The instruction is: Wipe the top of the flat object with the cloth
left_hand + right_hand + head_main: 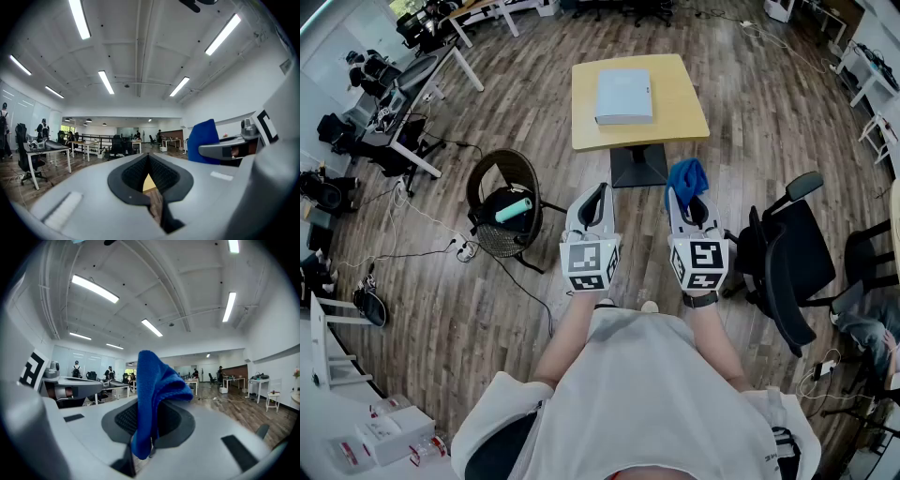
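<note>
Cloth (685, 175) stood pinched upright in our right hand-held gripper (689, 202), ready, we judged, for wiping the flat object (624, 96) at the middle of the desk (680, 117), well ahead; our left hand-held gripper (592, 208) was closed on nothing.

The right gripper (151, 416) is pinching a blue cloth (152, 390) in its jaws; the cloth is standing up between them and flopping over toward 3 o'clock. At 9 o'clock the left gripper (70, 389) is jutting in, people (76, 370) are standing beyond it, and strip lights (93, 288) are glowing from 10 to 1 o'clock
</note>
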`<state>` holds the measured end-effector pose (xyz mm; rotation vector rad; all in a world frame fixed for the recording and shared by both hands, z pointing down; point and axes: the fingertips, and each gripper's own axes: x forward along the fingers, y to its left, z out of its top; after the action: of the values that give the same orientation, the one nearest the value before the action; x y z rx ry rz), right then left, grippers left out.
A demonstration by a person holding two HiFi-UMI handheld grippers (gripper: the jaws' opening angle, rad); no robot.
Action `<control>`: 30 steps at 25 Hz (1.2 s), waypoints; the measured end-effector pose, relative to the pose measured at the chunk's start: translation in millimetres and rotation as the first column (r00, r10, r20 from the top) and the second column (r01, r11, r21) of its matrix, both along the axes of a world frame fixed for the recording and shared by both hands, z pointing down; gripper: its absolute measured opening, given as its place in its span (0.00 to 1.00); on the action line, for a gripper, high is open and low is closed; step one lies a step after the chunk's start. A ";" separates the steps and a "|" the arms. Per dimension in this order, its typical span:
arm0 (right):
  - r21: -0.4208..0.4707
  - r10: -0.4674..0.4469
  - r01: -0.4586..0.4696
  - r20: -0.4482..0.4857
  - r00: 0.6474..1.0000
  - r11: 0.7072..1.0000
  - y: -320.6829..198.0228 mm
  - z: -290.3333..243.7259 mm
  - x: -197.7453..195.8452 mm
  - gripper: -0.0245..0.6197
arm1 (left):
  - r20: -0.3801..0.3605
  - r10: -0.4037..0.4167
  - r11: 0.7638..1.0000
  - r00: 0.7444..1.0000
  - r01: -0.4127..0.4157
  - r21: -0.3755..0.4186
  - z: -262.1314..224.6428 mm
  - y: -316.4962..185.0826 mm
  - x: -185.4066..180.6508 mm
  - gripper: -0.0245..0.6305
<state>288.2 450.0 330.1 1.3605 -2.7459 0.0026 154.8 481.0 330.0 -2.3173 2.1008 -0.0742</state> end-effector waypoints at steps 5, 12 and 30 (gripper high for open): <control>-0.046 -0.048 0.050 0.050 0.998 0.998 -5.2 10.9 6.3 0.13 | -0.002 -0.002 1.000 1.000 0.002 -0.009 11.5 -1.6 19.9 0.05; -0.121 -0.065 0.070 0.043 0.997 0.990 -29.1 44.9 6.5 0.13 | 0.024 0.009 0.999 1.000 -0.008 -0.049 38.3 -24.6 30.2 0.05; -0.155 -0.071 0.068 -0.016 0.997 0.986 -329.3 59.7 -165.0 0.13 | -0.057 0.083 0.997 0.995 -0.083 0.007 29.5 -338.3 -128.9 0.05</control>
<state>123.2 120.7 389.8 1.2182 -2.7098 0.1914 25.9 142.7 359.5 -2.4296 2.0237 -0.0029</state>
